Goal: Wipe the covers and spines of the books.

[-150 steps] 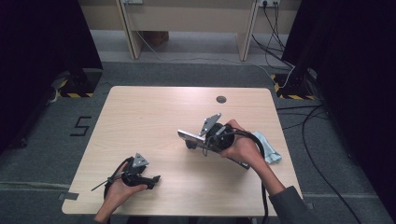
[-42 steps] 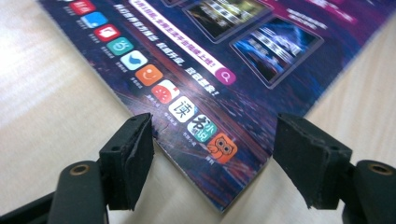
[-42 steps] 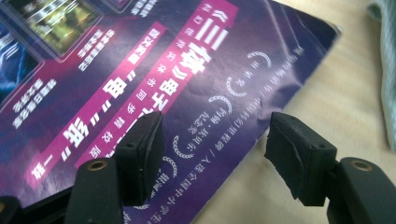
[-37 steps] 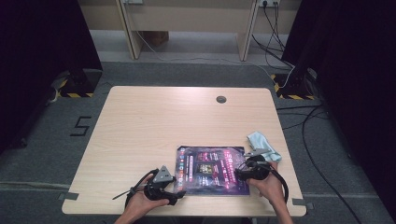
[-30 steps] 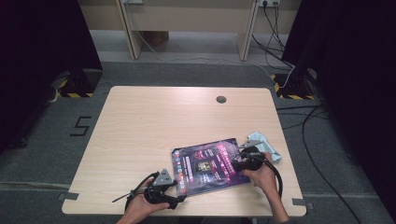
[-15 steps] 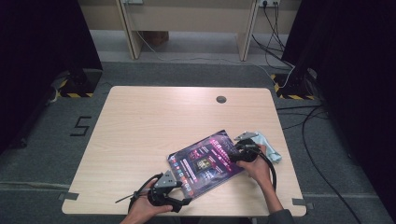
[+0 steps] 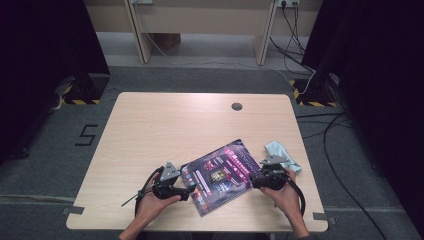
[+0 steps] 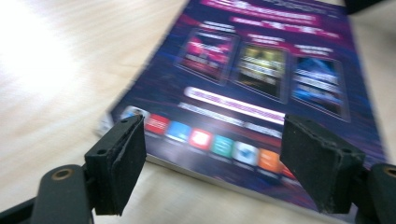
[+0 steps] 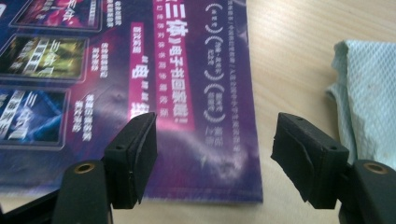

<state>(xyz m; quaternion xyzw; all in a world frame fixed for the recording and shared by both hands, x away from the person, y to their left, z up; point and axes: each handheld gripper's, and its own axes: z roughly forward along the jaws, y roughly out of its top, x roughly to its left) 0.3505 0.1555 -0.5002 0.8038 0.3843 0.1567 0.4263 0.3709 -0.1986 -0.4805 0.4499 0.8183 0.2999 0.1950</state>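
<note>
A glossy purple booklet [image 7: 221, 176] – thin, rectangular, flat – lies on the pale wood-grain worktop [image 7: 165, 130], long axis slanting from near-left to far-right. The left hand-held gripper [image 7: 187, 189] and right hand-held gripper [image 7: 253, 180] flank its ends, jaws just opened wide, gripping nothing. A crumpled cloth [image 7: 281, 153] lies beside.

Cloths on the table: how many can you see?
1. A pale green cloth lies near the table's right edge, beside the purple booklet and just beyond the right gripper. None seems hidden.
</note>
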